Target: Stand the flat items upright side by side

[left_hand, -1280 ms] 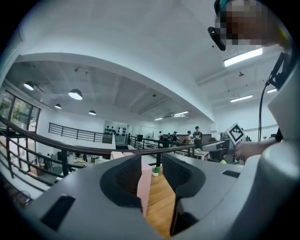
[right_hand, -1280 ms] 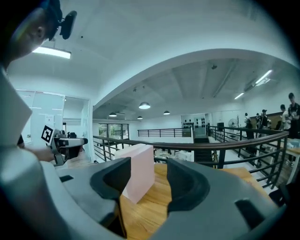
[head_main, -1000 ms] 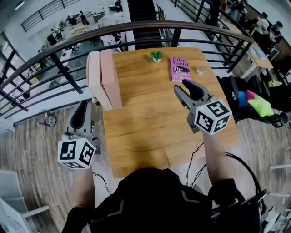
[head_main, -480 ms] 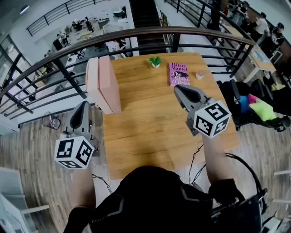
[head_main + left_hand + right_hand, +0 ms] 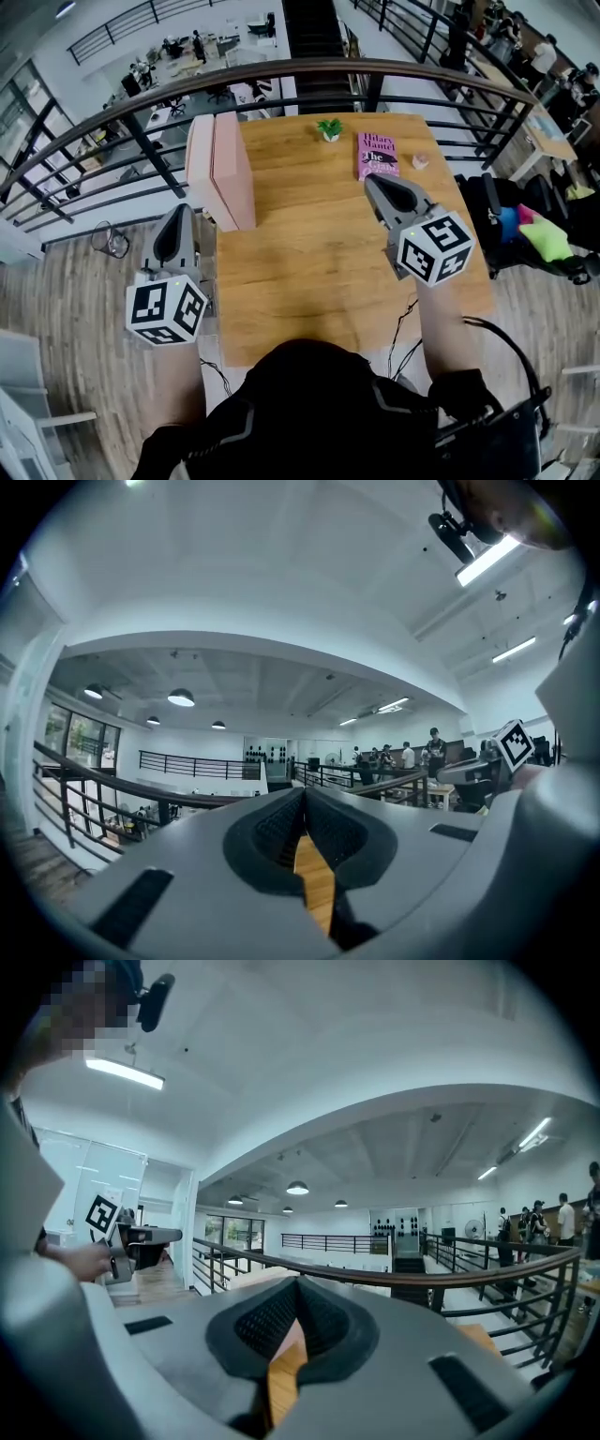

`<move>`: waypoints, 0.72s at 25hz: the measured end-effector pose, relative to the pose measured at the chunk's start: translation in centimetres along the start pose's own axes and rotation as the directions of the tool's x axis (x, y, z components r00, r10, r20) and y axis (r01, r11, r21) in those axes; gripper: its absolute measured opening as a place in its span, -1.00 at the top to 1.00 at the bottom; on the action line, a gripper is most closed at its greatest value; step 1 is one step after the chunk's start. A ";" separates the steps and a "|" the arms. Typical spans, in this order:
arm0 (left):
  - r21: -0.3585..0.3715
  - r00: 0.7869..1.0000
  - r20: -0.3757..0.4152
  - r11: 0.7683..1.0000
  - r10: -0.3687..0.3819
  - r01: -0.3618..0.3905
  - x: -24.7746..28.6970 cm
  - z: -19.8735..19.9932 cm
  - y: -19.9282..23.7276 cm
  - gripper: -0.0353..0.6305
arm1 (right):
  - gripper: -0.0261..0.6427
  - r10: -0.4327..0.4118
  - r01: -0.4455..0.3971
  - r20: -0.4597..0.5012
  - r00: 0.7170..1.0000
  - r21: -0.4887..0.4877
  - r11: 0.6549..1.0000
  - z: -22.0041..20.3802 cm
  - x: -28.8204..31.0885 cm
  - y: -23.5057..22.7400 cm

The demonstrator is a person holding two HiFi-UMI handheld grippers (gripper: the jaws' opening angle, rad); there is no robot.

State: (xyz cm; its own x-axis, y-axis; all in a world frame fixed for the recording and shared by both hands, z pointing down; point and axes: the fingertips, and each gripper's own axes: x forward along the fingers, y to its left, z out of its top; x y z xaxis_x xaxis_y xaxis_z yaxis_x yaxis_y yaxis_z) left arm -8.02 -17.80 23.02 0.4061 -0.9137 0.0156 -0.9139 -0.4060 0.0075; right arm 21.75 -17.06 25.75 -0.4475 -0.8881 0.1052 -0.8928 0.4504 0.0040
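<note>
A purple book lies flat at the far right of the wooden table. At the table's far left a pink block stands upright; it looks like two slabs pressed side by side. My left gripper hangs off the table's left edge, just nearer than the pink block, shut and empty. Over the table's right half, my right gripper is also shut with nothing in it; it points toward the purple book, a short way from it.
A small potted plant and a little pink object sit at the table's far edge beside the book. A dark metal railing curves round the table's far side. A black chair with bright cushions stands to the right.
The right gripper's jaws, spread a second ago, have come together. The left gripper has edged a little forward along the table's left side.
</note>
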 end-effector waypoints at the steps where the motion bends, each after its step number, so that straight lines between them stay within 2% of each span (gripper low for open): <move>1: 0.006 1.000 0.003 1.000 0.001 -0.001 -0.1 0.1 0.0 0.81 | 0.90 -0.002 0.002 -0.002 1.000 -0.005 1.000 0.1 0.1 0.0; 8: -0.020 1.000 -0.010 1.000 -0.004 0.004 -0.5 0.0 1.2 0.81 | 0.90 -0.019 0.019 0.003 1.000 -0.017 1.000 1.0 0.5 0.5; 15: 0.022 1.000 -0.024 1.000 0.001 -0.001 -0.6 -0.8 1.9 0.81 | 0.90 -0.050 0.050 0.002 0.999 -0.026 0.998 1.0 0.5 0.9; 18: 0.022 0.999 -0.009 0.999 0.031 -0.030 -0.5 -0.3 2.1 0.81 | 0.90 -0.049 0.049 -0.001 0.999 -0.017 0.999 1.3 0.6 0.7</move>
State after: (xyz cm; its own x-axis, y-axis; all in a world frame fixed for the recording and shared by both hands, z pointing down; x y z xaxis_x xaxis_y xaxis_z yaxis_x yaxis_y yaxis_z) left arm -10.19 -18.20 23.37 0.3779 -0.9255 0.0244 -0.9256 -0.3783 -0.0146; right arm 20.81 -17.38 24.56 -0.4033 -0.9090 0.1055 -0.9126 0.4080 0.0261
